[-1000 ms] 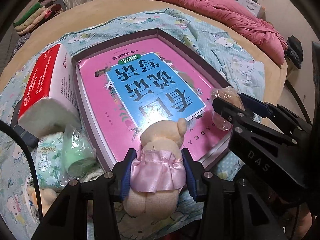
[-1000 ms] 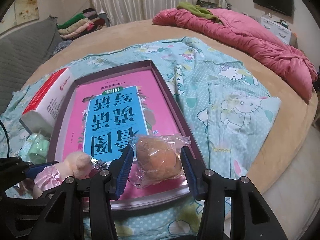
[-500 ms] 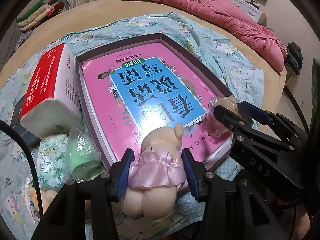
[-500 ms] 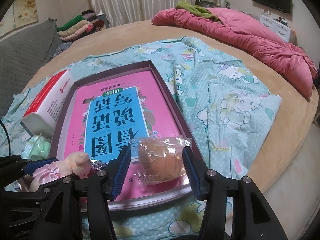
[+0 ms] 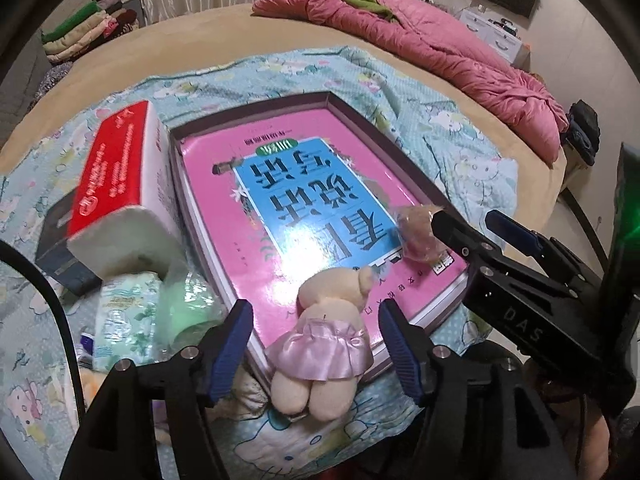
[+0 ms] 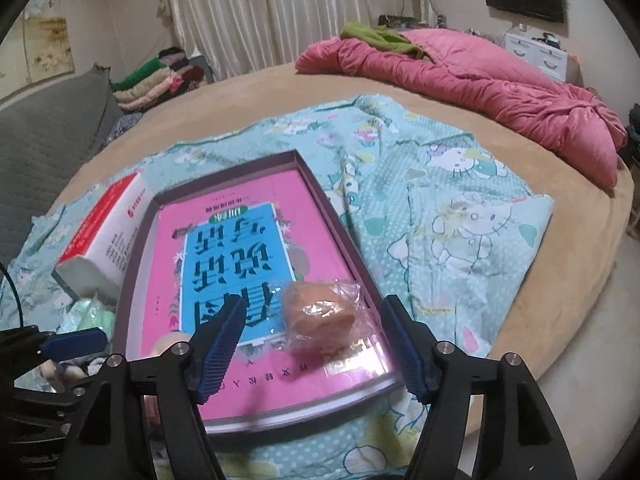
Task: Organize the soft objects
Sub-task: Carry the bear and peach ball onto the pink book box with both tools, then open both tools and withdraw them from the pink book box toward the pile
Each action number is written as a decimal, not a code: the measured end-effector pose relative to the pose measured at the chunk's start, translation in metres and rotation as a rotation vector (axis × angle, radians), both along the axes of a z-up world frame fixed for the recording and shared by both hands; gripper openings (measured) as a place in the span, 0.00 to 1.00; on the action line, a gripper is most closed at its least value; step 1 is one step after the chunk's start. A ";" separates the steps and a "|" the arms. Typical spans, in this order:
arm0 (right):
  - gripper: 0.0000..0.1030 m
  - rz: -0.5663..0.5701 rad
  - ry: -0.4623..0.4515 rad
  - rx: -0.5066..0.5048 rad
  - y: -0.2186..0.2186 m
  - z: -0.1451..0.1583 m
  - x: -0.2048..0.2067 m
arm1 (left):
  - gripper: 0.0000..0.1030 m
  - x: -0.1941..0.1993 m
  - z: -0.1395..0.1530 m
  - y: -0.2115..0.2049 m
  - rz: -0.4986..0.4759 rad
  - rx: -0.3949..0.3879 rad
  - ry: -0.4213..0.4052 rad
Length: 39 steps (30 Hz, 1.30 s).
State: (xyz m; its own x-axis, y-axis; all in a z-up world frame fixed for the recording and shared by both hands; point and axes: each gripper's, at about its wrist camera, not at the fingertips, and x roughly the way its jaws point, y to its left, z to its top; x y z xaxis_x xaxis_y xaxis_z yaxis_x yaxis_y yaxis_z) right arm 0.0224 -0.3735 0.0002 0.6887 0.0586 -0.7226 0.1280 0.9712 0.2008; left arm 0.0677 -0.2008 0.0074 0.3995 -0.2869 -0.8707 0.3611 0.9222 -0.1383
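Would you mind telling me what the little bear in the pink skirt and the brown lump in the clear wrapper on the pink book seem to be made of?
The bear looks like short-pile cream plush, matte and rounded; its skirt has a satin sheen with gathered folds. The wrapper looks like thin clear plastic film, glossy and crinkled. The brown lump inside looks soft and matte, perhaps bread or foam; the pictures leave that open.

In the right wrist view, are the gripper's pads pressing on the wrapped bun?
No: the right gripper has its jaws opening, with a clear gap on both sides of the wrapped bun, which rests on the pink book.
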 end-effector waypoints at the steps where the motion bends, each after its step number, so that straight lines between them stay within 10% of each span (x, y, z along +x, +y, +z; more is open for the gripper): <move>1: 0.71 -0.001 -0.007 -0.004 0.001 0.001 -0.001 | 0.64 -0.001 0.003 0.002 0.001 -0.001 -0.007; 39: 0.74 -0.009 -0.196 -0.013 0.010 0.071 -0.037 | 0.68 -0.021 0.059 0.183 0.332 -0.070 -0.108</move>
